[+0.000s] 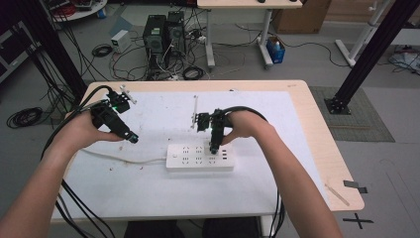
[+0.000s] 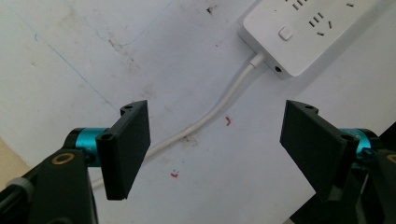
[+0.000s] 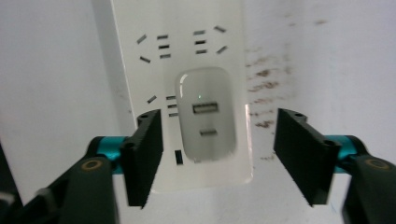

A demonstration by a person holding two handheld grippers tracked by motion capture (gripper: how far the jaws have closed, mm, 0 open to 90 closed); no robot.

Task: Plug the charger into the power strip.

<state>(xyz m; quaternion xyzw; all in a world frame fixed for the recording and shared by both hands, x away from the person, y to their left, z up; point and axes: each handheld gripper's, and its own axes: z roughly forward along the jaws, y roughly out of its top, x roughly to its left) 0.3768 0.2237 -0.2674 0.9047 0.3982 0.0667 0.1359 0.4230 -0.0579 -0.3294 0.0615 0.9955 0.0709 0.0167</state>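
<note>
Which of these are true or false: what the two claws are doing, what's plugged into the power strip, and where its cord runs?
1. The right claw is open, with a white charger between its jaws. True.
2. The left claw is clamped on the cord. False: it is open, and the cord lies on the table between its jaws.
3. The charger sits in the power strip and a small light shows on its face. True.
4. The power strip's cord leaves toward the person's right. False: in the high view it runs off to the left, toward the left claw.
5. The strip has a button at its cord end. True.
</note>
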